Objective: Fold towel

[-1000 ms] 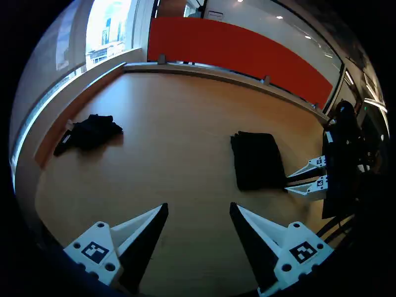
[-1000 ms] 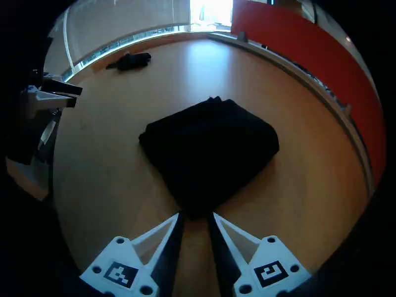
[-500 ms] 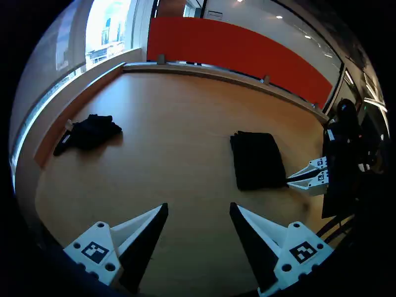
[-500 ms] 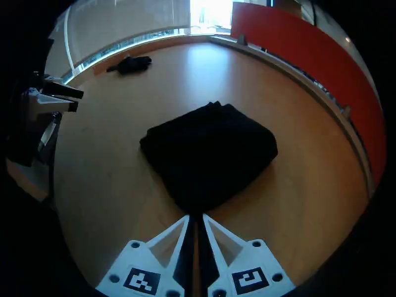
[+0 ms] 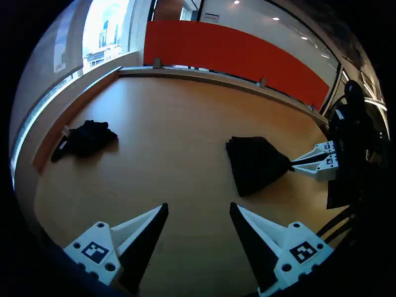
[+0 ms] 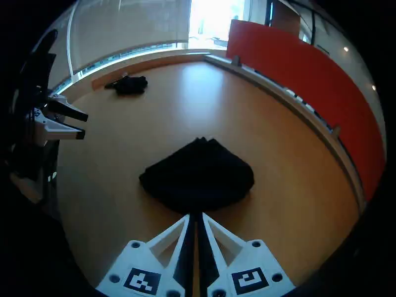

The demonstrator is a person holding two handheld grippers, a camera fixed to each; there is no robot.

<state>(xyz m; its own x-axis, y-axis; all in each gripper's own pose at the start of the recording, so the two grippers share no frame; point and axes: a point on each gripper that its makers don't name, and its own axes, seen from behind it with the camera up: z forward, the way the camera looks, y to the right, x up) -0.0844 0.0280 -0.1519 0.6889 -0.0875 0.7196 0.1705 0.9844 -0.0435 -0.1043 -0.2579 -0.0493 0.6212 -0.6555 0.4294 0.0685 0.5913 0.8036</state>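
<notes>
A folded black towel (image 6: 198,173) lies on the wooden table (image 6: 277,158), with its near corner pinched and lifted by my right gripper (image 6: 195,220), which is shut on it. From the left gripper view the same towel (image 5: 255,161) rises toward the right gripper (image 5: 293,166) at the right side. My left gripper (image 5: 198,210) hovers open over bare wood, well short of the towel, with nothing between its fingers. The right gripper view has the left gripper (image 6: 79,126) at its left edge.
A second crumpled black cloth (image 5: 86,138) lies near the table's far left edge by the window, also seen far off as a cloth (image 6: 129,84). A red panel (image 5: 232,54) runs behind the table's back rim. Dark equipment and cables (image 5: 354,148) stand at the right.
My right gripper closed on the towel's near corner and lifted it, pulling the towel up off the table on that side. The left gripper stayed put.
</notes>
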